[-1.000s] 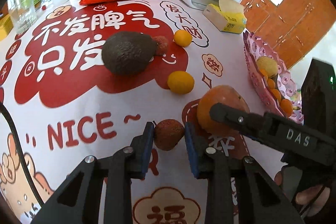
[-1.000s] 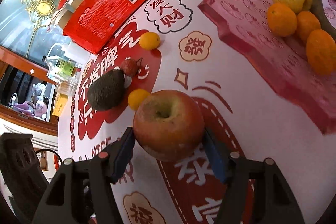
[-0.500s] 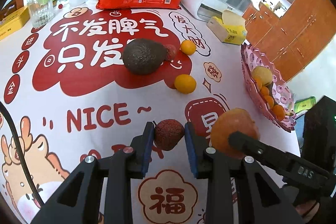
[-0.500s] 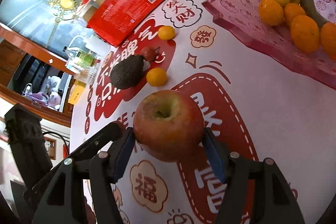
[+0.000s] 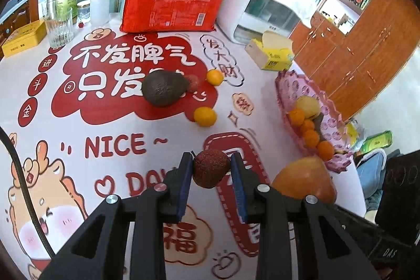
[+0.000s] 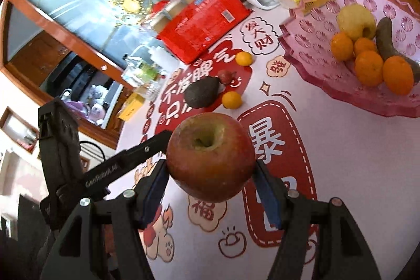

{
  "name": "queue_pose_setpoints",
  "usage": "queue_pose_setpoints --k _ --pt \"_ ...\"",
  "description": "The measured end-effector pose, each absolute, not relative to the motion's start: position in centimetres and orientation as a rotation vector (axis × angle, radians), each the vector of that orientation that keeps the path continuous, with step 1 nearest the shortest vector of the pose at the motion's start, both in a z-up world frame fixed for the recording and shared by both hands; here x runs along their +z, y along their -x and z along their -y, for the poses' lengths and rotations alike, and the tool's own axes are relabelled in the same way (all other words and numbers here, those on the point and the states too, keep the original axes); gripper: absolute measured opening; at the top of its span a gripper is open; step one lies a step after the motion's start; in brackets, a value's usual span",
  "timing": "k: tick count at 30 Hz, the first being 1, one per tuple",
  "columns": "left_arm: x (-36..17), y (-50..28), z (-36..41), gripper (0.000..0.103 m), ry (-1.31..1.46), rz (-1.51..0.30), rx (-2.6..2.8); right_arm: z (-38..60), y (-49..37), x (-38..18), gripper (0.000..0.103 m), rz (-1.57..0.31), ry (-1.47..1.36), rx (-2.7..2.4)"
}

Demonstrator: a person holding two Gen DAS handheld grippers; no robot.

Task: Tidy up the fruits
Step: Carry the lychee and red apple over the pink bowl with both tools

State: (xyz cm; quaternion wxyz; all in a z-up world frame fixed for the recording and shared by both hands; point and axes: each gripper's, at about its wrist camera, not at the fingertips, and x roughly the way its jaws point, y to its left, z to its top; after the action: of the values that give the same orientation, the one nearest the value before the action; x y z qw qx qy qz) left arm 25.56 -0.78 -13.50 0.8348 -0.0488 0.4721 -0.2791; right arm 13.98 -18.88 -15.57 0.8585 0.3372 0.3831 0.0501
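Both grippers have lifted off the tablecloth since the earlier frames, each carrying its fruit; more of the printed cloth shows beneath them and the pink tray sits further into view.

Left to right in the left wrist view: tablecloth [image 5: 65, 122] with red lettering, a drinking glass [image 5: 59, 28] and bottles at the far left edge, red cup pack [image 5: 170, 7] at the back. Avocado [image 5: 164, 91] lies on the red print, a second lychee [image 5: 193, 82] touching its right end. One small orange [image 5: 214, 77] just beyond that, another small orange [image 5: 205, 117] nearer, both loose on the cloth.

Left gripper [image 5: 211, 171]: narrow, blue pads clamped on a dark red lychee [image 5: 210, 168], held clear above the cloth.

Right gripper [image 6: 211, 184]: about half wide, pads pressing both sides of a red apple [image 6: 210, 155], stem hollow facing the camera, also off the cloth. Same apple shows at the right of the left view, just beside the left gripper's right finger.

Further right: yellow tissue box [image 5: 270, 57], then pink tray [image 6: 315, 25] near the table edge, holding a yellow apple [image 6: 355, 21], four small oranges [image 6: 368, 67] clustered together and a dark elongated fruit [image 6: 386, 41] lying against them. White appliance [image 5: 252, 4] behind.
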Motion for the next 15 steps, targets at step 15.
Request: queue_pose_setpoints --k 15 --pt "-8.9 -20.0 6.8 0.028 0.219 -0.909 -0.538 25.7 -9.5 -11.1 0.065 -0.756 -0.623 0.221"
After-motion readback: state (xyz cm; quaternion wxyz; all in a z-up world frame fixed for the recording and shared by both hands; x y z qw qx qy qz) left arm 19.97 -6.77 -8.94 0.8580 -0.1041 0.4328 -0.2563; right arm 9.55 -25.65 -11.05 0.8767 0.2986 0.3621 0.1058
